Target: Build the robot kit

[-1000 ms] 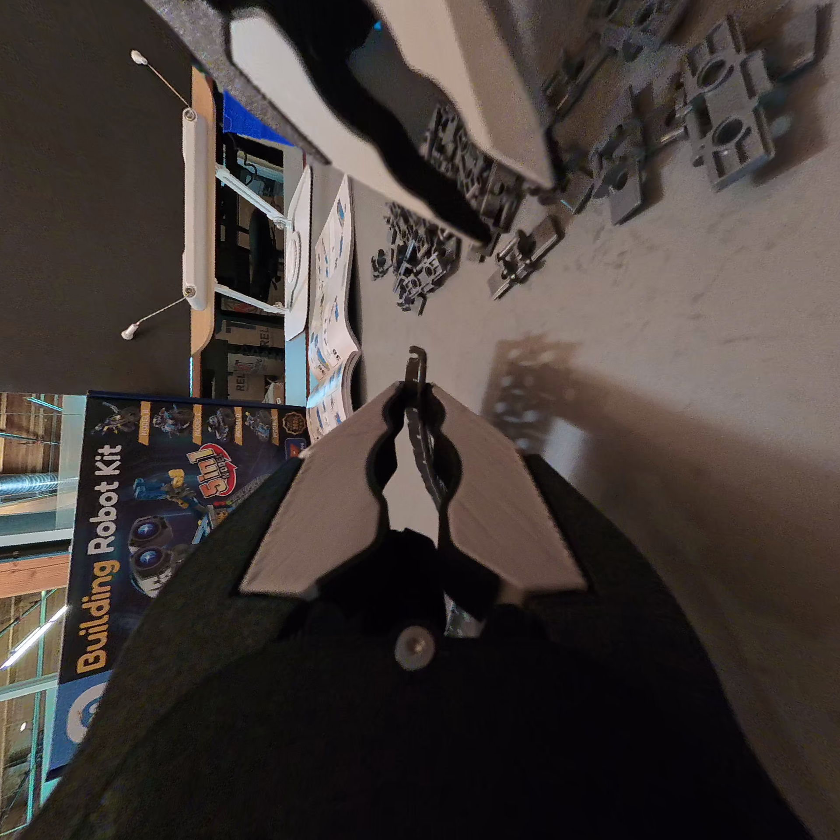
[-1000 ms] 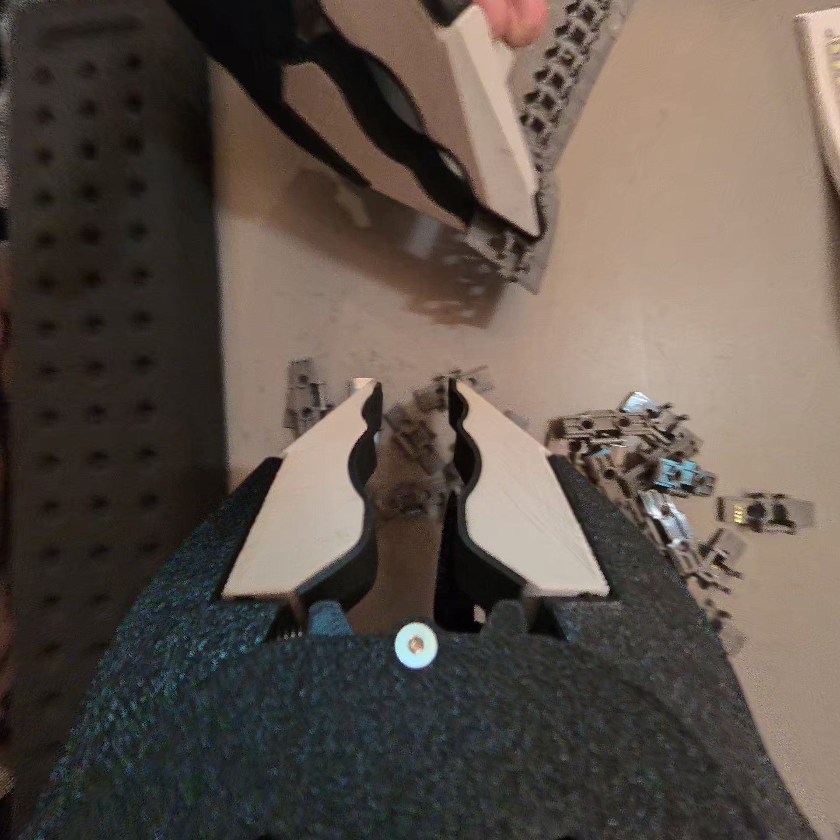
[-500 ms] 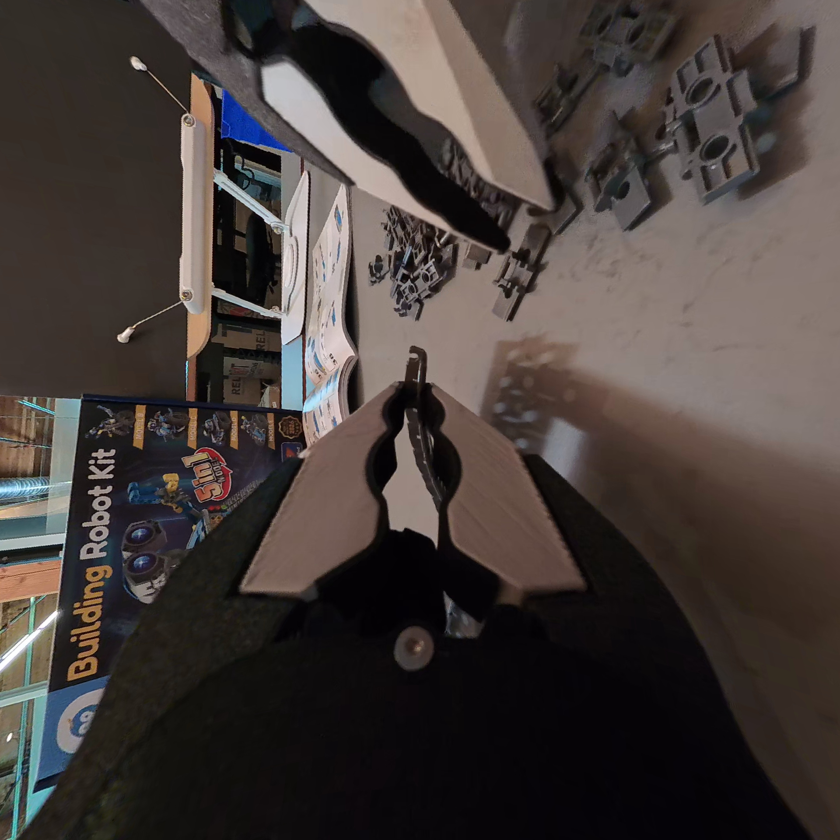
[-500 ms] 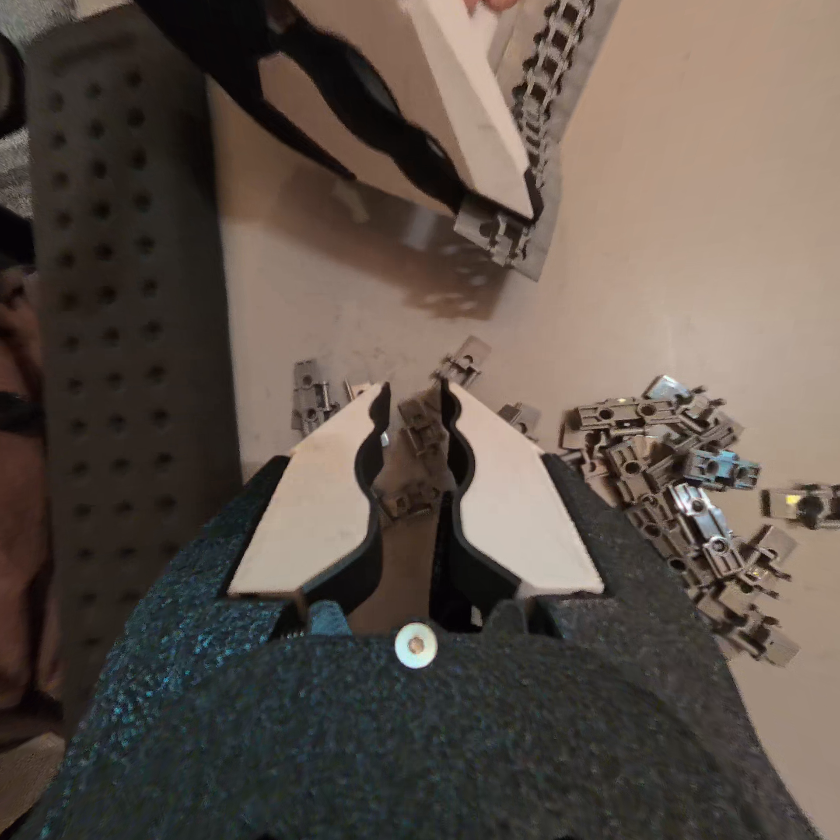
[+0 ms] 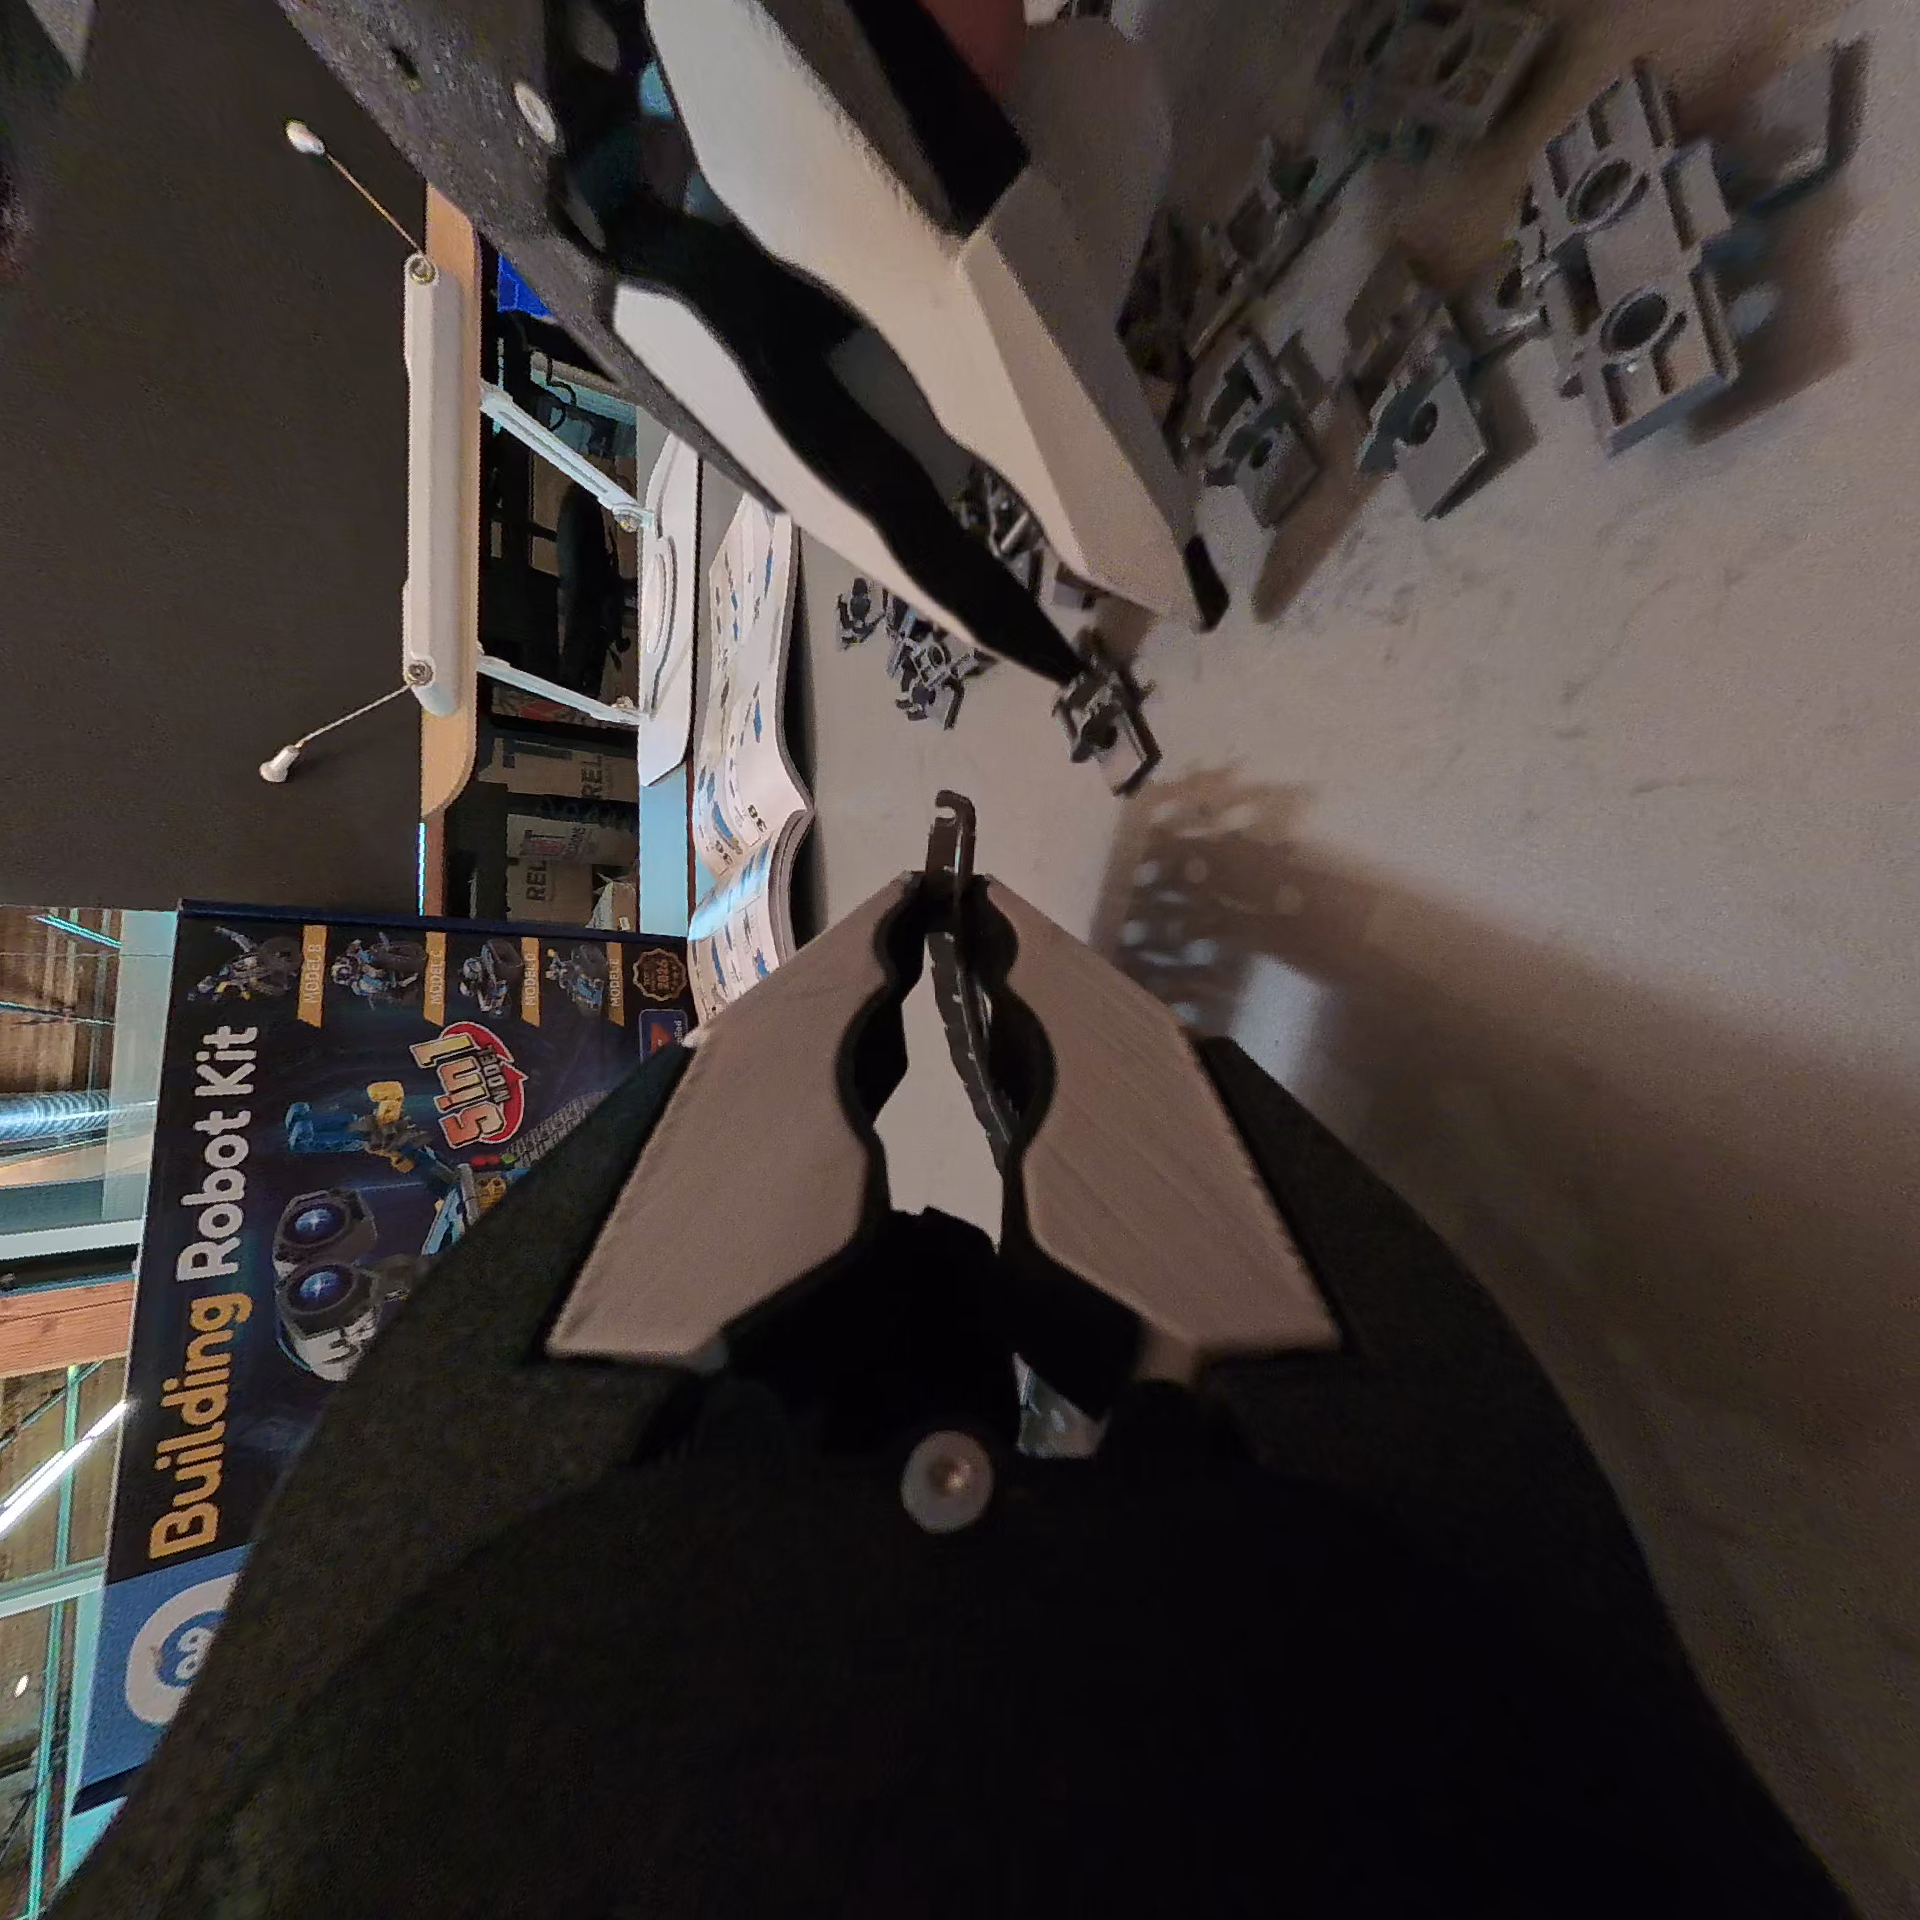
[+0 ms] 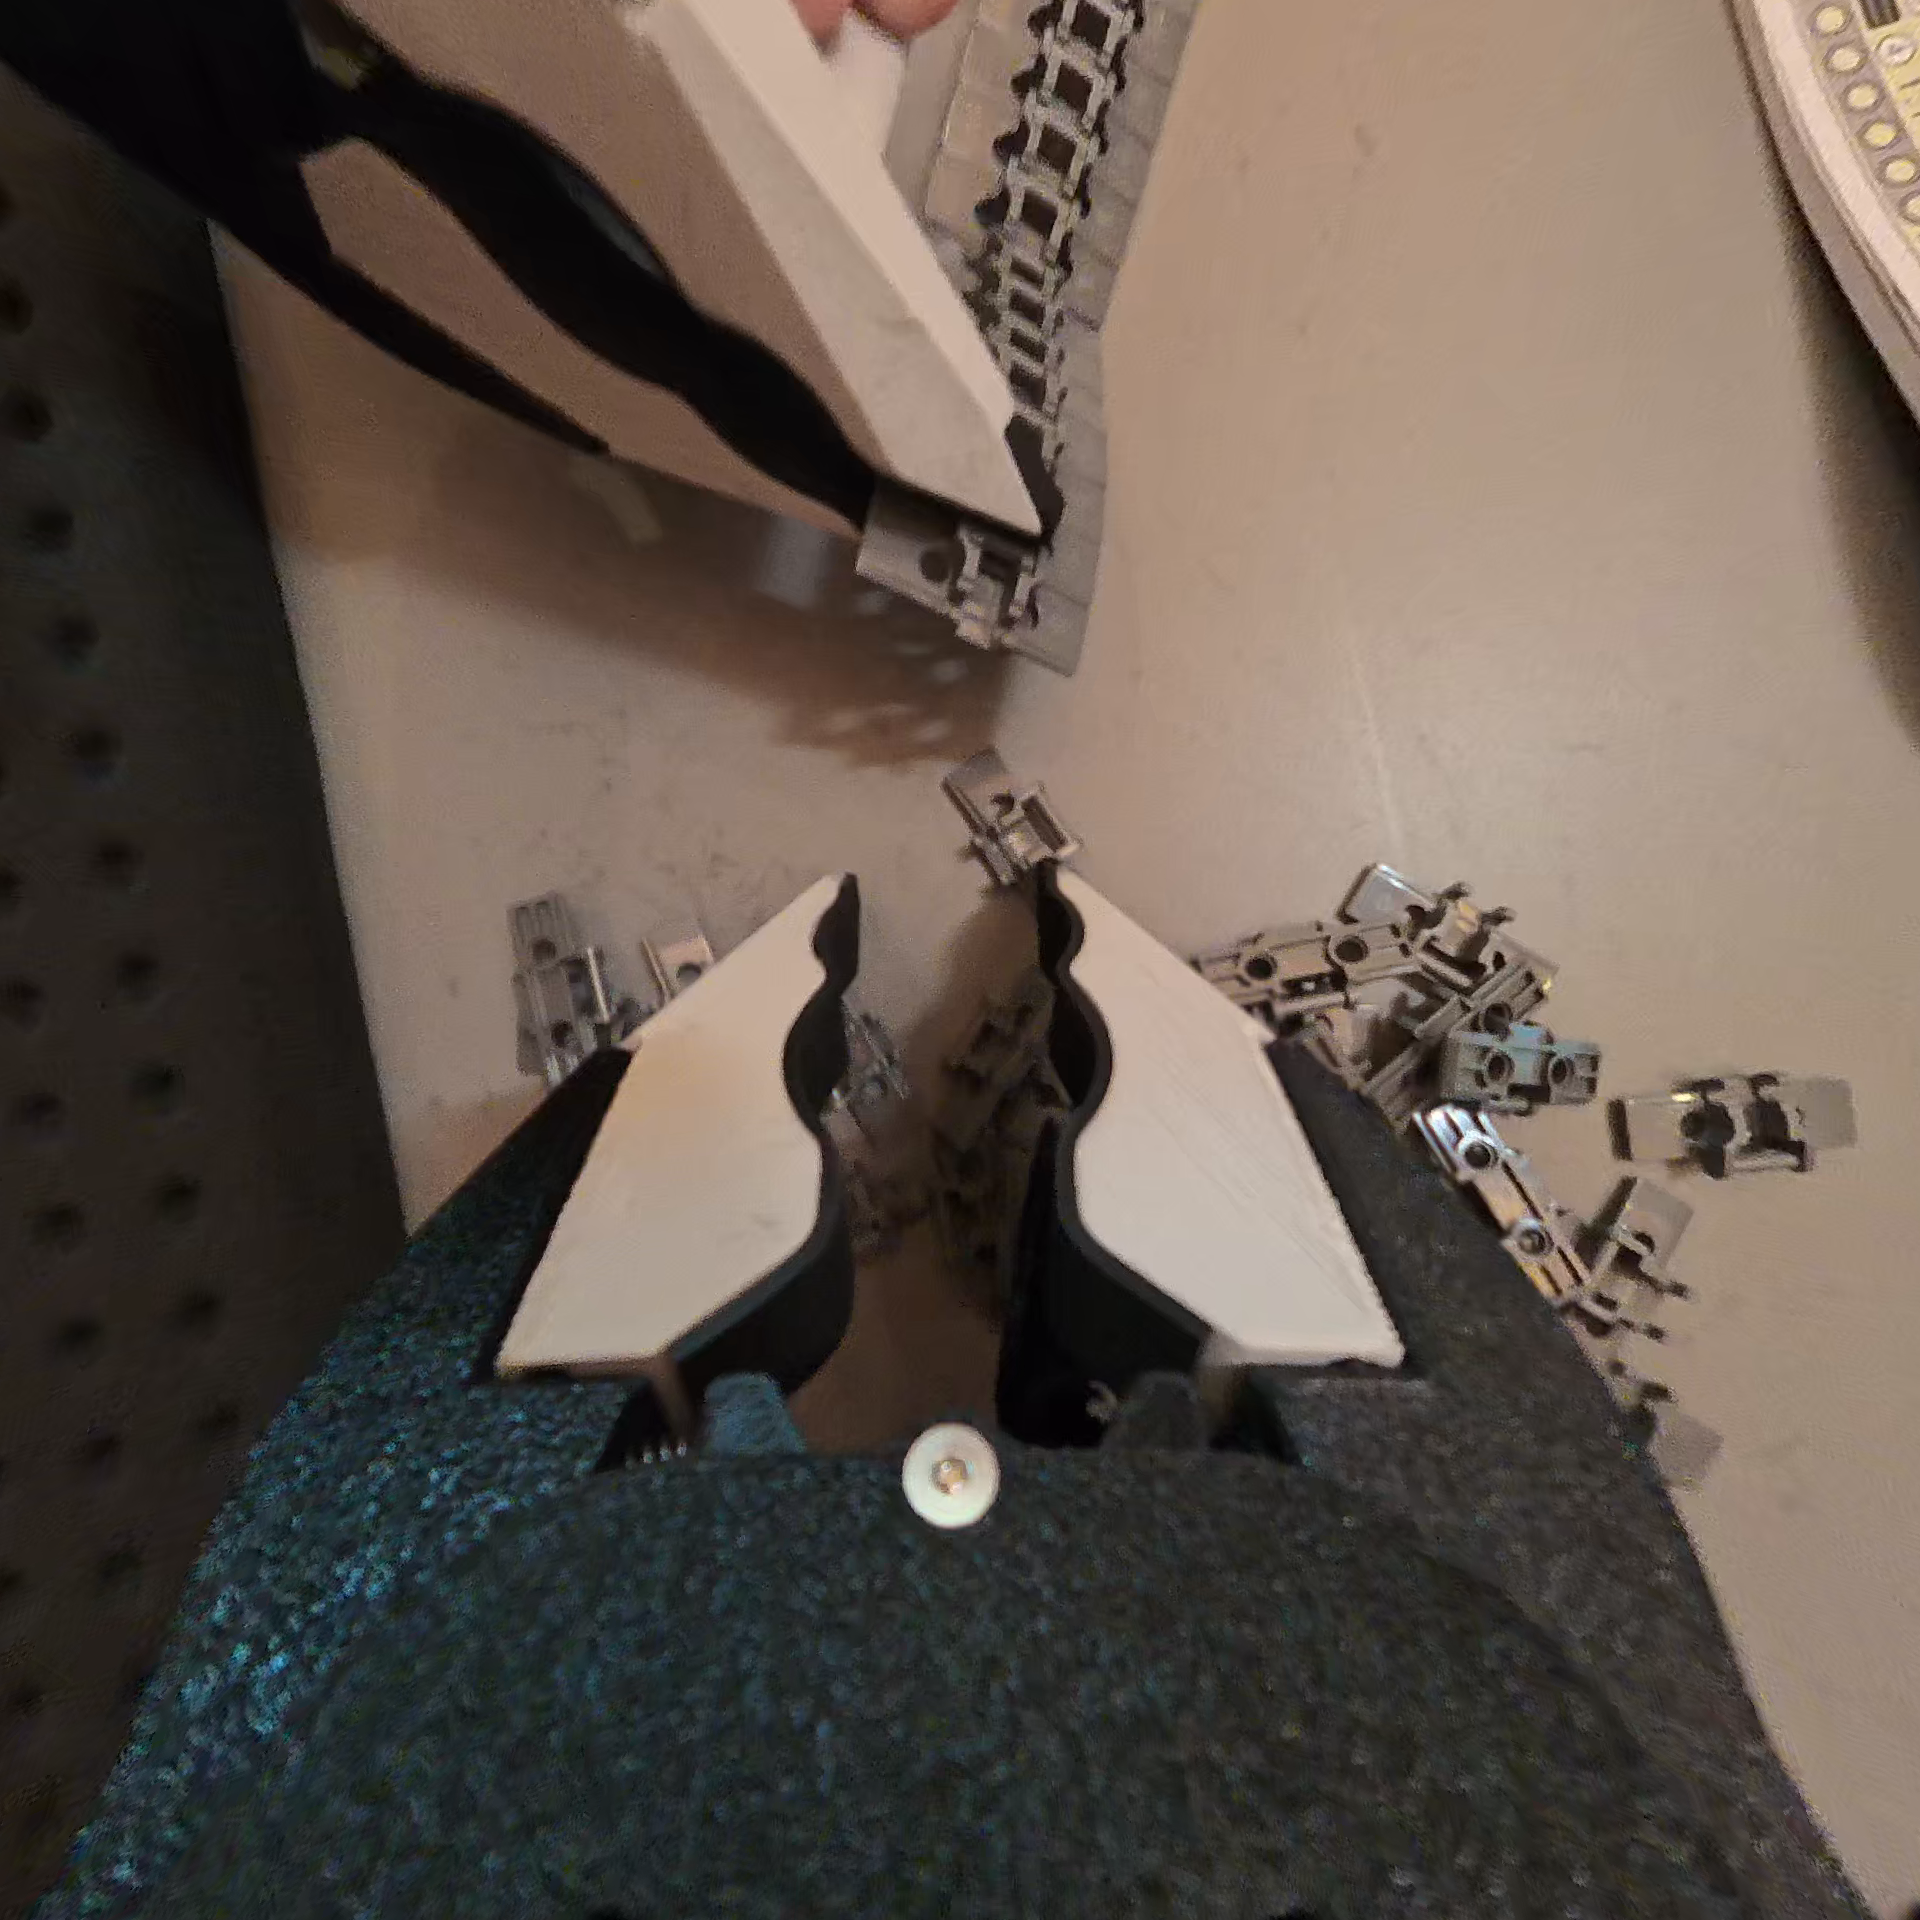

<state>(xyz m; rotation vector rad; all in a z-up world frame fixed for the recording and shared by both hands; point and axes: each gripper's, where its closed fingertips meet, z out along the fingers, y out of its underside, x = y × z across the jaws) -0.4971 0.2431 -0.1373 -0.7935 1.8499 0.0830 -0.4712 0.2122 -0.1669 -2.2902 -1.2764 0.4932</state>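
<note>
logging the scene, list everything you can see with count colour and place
track strip: one, grey linked chain, clamped in the left tongs, hanging above the table
loose track links: a pile, grey, on the table right of the right tongs
single link: one, grey, just ahead of the right tongs
table: one, beige
kit box: one, dark blue, standing at the table's far side
instruction booklet: one, white and blue, open beside the box
perforated panel: one, dark grey, along the table edge
left tongs: shut on the strip
right tongs: open, empty
</note>
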